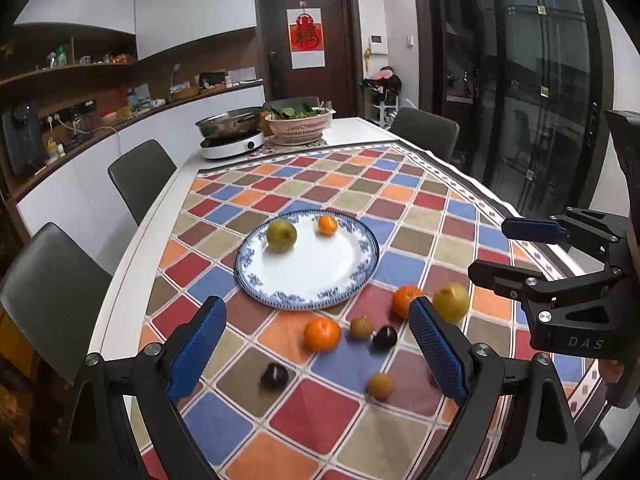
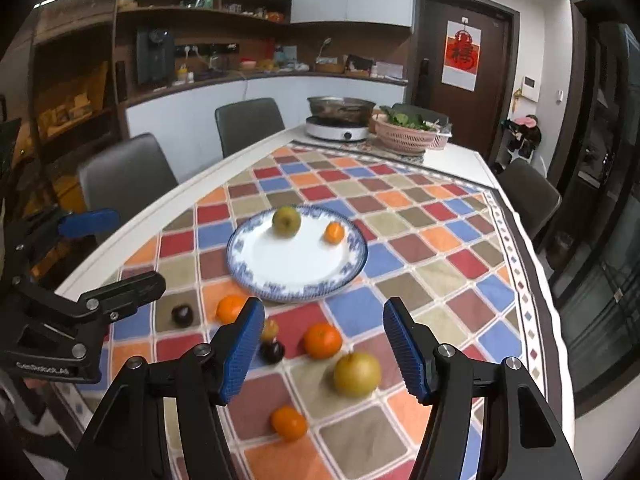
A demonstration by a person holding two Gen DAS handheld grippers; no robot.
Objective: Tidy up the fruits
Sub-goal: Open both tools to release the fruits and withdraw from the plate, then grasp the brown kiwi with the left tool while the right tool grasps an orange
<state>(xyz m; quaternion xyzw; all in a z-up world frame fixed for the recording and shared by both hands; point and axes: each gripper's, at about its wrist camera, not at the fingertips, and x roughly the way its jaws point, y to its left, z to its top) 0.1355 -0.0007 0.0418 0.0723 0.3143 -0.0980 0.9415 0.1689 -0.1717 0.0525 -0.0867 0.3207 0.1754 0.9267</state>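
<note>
Kitchen-dining room; tabletop (image 1: 132, 240) under checkered cloth (image 1: 400, 200). Plate (image 1: 312, 300), frame centre, holds one pear (image 1: 281, 233) and one mandarin (image 1: 327, 225), evidently the collecting dish. Loose fruits lower centre: pear (image 2: 357, 373), mandarins, plums. Left tongs (image 1: 318, 356), right tongs (image 2: 324, 350): both spread, empty.

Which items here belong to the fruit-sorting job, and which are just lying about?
Job:
blue-rimmed plate
pear on the plate
orange on the plate
loose pear
loose oranges
dark fruits

Lying about:
induction cooker
pan
pink basket of greens
</note>
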